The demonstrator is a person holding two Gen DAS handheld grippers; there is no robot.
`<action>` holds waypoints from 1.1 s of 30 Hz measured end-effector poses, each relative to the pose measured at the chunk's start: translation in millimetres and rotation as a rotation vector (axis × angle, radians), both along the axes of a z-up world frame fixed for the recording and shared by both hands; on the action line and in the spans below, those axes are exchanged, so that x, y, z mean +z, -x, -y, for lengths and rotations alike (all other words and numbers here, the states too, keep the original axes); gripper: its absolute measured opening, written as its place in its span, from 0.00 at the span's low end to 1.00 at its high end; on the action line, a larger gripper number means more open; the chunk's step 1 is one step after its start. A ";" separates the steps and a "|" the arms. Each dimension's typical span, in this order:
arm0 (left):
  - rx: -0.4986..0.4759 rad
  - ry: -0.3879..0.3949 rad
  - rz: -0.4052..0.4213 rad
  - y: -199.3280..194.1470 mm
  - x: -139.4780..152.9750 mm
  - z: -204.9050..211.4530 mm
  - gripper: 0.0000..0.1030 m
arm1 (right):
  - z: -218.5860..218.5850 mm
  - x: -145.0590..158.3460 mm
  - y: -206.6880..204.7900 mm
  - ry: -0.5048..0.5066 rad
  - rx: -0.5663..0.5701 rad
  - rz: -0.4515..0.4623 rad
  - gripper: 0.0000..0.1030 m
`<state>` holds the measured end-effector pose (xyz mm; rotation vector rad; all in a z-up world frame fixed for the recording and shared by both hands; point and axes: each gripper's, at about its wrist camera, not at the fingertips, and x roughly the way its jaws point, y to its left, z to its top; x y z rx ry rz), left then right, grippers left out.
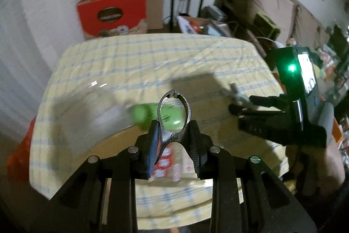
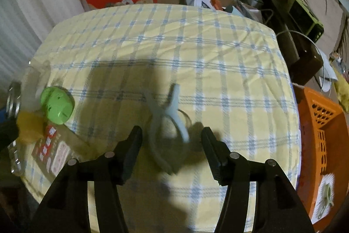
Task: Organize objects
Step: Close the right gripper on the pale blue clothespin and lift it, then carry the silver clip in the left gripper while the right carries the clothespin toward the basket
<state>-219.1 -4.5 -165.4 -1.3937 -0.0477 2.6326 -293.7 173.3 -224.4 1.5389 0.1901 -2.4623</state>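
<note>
Right wrist view: right gripper (image 2: 172, 145) open, pale clip (image 2: 168, 121) between its fingers, unpinched, long axis 11-to-5, on the bench (image 2: 229, 54). Left gripper (image 1: 173, 141) clamps metal pliers (image 1: 173, 111), so right is nearer.

L gripper (image 1: 173, 141) angled steeply down, jaws narrow, clamped on a metal tool (image 1: 173, 110). R gripper (image 2: 172, 145) also pitched down, jaws wide apart, gripping nothing. R hand (image 1: 322, 145) wraps its handle.
</note>
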 end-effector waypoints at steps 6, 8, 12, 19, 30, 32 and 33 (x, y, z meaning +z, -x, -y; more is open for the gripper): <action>0.030 -0.057 0.000 -7.8 -4.2 25.6 0.25 | 17.5 -0.4 -6.9 -0.033 0.011 -0.040 0.43; 0.044 -0.049 -0.002 -11.0 -2.2 28.7 0.25 | 22.5 0.6 -13.7 -0.025 0.002 -0.053 0.43; 0.071 -0.033 -0.021 -20.9 7.3 34.9 0.25 | 36.2 9.3 -31.6 -0.002 0.044 -0.083 0.43; 0.108 -0.043 -0.037 -40.4 20.6 37.1 0.25 | 32.1 50.6 -59.9 0.057 0.034 -0.167 0.43; 0.141 -0.054 -0.141 -75.2 61.8 34.6 0.25 | 11.3 111.8 -116.5 0.121 0.028 -0.285 0.43; 0.139 -0.056 -0.150 -80.8 66.7 30.1 0.25 | 8.7 121.7 -125.6 0.143 0.021 -0.302 0.43; 0.133 -0.054 -0.161 -84.8 70.8 27.2 0.25 | 8.8 127.0 -131.1 0.147 0.031 -0.313 0.43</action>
